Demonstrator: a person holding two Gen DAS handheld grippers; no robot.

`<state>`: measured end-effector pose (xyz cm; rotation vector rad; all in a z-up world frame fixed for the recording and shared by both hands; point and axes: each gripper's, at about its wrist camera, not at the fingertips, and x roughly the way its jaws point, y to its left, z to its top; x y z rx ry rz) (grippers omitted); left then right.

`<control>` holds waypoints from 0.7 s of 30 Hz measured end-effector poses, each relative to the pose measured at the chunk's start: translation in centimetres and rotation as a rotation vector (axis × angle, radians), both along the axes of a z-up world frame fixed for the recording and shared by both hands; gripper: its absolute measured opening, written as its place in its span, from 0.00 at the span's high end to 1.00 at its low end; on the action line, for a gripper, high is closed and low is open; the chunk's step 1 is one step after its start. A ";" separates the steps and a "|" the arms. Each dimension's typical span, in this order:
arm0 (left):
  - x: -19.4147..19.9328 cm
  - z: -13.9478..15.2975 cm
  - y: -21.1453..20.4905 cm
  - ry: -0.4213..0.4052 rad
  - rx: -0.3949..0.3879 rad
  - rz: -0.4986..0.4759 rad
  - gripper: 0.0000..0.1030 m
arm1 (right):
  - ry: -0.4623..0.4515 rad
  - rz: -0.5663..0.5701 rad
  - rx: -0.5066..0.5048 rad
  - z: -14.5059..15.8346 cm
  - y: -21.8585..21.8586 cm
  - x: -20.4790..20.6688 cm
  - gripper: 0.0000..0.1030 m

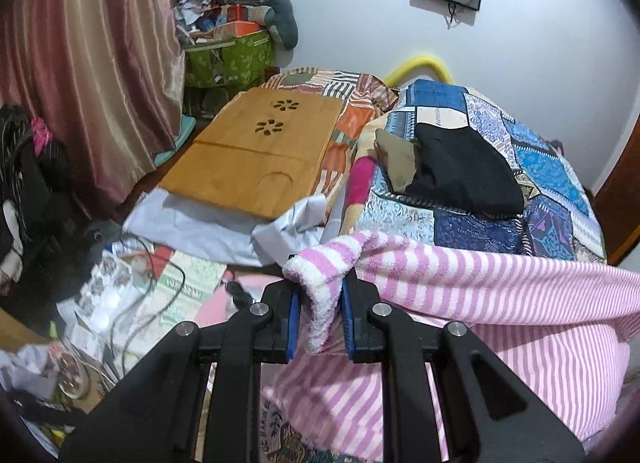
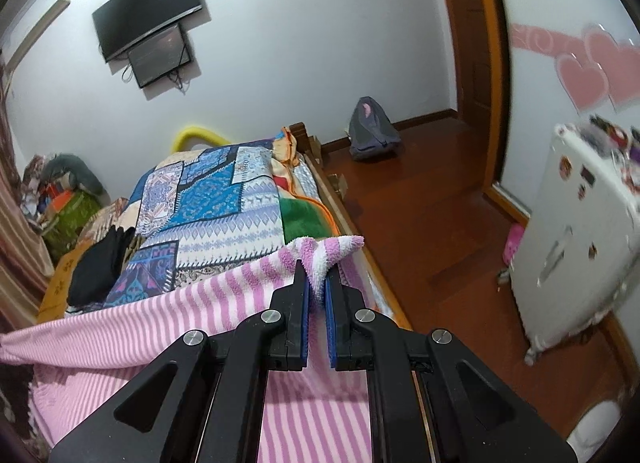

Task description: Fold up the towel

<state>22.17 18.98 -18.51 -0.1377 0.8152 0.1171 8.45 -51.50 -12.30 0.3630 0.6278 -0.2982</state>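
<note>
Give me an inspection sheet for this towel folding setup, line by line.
Surface: bed with patchwork quilt.
Job's things: pink striped towel, stretched between both grippers.
Clutter: bamboo lap tray, black garment, green storage box.
Grippers: left hand-held gripper shut on a towel corner; right hand-held gripper shut on another corner.
Cables: dark cord loose on the bedding at the left.
Surroundings: wall television, curtain, backpack on the wooden floor.

You had nothing readable ahead of either gripper: no words, numbers or brand marks could be made out, and the small stickers on the white fridge (image 2: 580,231) to the right were too blurred.
</note>
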 end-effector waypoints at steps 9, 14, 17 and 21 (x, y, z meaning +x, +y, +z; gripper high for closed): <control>-3.3 -3.4 2.3 0.035 -0.103 0.015 0.83 | -0.036 -0.072 0.073 -1.2 0.2 -5.9 0.94; -4.3 -5.7 2.9 0.072 -0.128 0.024 0.83 | -0.022 -0.106 0.110 -2.7 0.2 -8.0 0.94; -4.7 -6.9 2.9 0.097 -0.127 0.031 0.83 | -0.004 -0.126 0.130 -3.9 0.2 -8.9 0.94; -5.0 -9.0 3.0 0.149 -0.121 0.043 0.83 | 0.032 -0.147 0.153 -5.6 0.2 -9.8 0.94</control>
